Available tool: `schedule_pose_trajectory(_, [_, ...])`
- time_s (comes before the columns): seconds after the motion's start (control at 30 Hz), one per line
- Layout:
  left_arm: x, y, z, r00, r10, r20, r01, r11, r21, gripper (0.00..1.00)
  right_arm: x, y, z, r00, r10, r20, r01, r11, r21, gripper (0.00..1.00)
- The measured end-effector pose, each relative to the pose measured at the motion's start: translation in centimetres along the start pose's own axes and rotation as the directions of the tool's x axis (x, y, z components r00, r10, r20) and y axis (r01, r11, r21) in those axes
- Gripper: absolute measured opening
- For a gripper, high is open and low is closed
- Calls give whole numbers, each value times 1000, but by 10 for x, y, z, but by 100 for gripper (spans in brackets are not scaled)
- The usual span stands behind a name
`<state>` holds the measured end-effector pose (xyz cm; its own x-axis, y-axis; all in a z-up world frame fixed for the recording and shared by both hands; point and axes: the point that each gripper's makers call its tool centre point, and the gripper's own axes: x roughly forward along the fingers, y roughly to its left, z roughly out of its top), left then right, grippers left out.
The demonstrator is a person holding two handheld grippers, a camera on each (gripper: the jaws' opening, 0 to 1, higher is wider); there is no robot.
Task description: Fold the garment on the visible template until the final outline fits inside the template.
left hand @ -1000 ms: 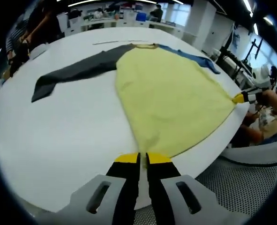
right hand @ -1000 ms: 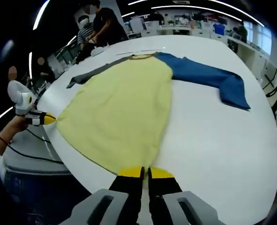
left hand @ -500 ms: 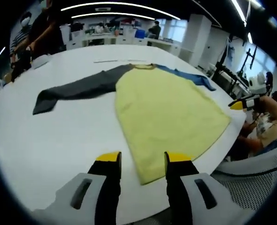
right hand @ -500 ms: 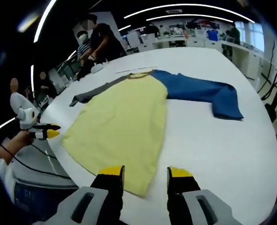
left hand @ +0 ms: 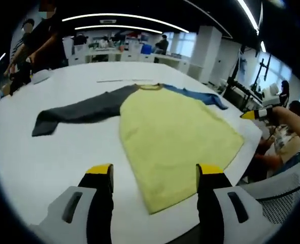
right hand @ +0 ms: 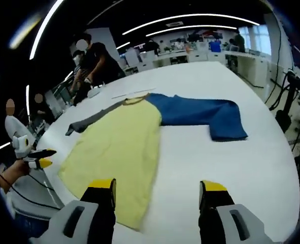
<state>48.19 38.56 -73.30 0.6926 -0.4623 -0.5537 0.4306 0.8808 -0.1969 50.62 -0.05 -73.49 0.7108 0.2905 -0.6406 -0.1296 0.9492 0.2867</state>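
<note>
A long-sleeved garment lies flat on the round white table (left hand: pixel 48 162) (right hand: pixel 251 168). Its body is yellow (left hand: pixel 175 132) (right hand: pixel 119 145), with one grey sleeve (left hand: pixel 73 112) (right hand: pixel 86 122) and one blue sleeve (left hand: pixel 198 95) (right hand: pixel 205 113). My left gripper (left hand: pixel 155 173) is open just above the near hem corner and holds nothing. My right gripper (right hand: pixel 157 187) also stands open, over the table beside the other hem corner. Each gripper shows small in the other's view, held by a hand off the table's edge: the right gripper (left hand: pixel 252 115), the left gripper (right hand: pixel 38 162).
A thin pale strip (left hand: pixel 117 80) (right hand: pixel 132 94) lies on the table just beyond the collar. People (left hand: pixel 35 43) (right hand: pixel 91 63) stand at the far edge. A mesh chair (left hand: pixel 287 188) sits near the table's edge. Desks fill the background.
Both grippers were shut on the yellow hem corners; they have let go, opened wide and drawn back. The hem now lies slack on the table.
</note>
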Motion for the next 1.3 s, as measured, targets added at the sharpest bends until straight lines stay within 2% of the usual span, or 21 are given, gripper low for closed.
schedule_pose_trajectory(0.17, [2, -3, 4, 1000, -14, 23, 14, 1000, -9, 77, 4, -17, 14, 999, -38, 35, 37, 999, 27, 66])
schedule_pose_trajectory(0.37, [2, -5, 12, 998, -22, 54, 21, 999, 30, 85, 13, -40, 34, 994, -89, 71, 84, 994, 74, 66])
schedule_pose_trajectory(0.6, [1, -8, 23, 994, -39, 101, 33, 998, 55, 93, 25, -62, 45, 987, -144, 67, 137, 985, 102, 63])
schedule_pose_trajectory(0.67, [0, -9, 25, 993, -43, 109, 36, 997, 65, 96, 35, -74, 53, 986, -156, 62, 149, 983, 107, 62])
schedule_pose_trajectory(0.77, [0, -11, 27, 992, -50, 116, 41, 996, 77, 98, 40, -88, 57, 979, -193, 59, 184, 975, 123, 60])
schedule_pose_trajectory(1.13, [1, -12, 33, 989, -57, 133, 43, 994, 104, 99, 58, -118, 56, 957, -285, 47, 273, 946, 177, 48])
schedule_pose_trajectory(1.3, [2, -11, 32, 990, -55, 126, 41, 994, 105, 99, 62, -135, 55, 939, -342, 44, 330, 929, 167, 44])
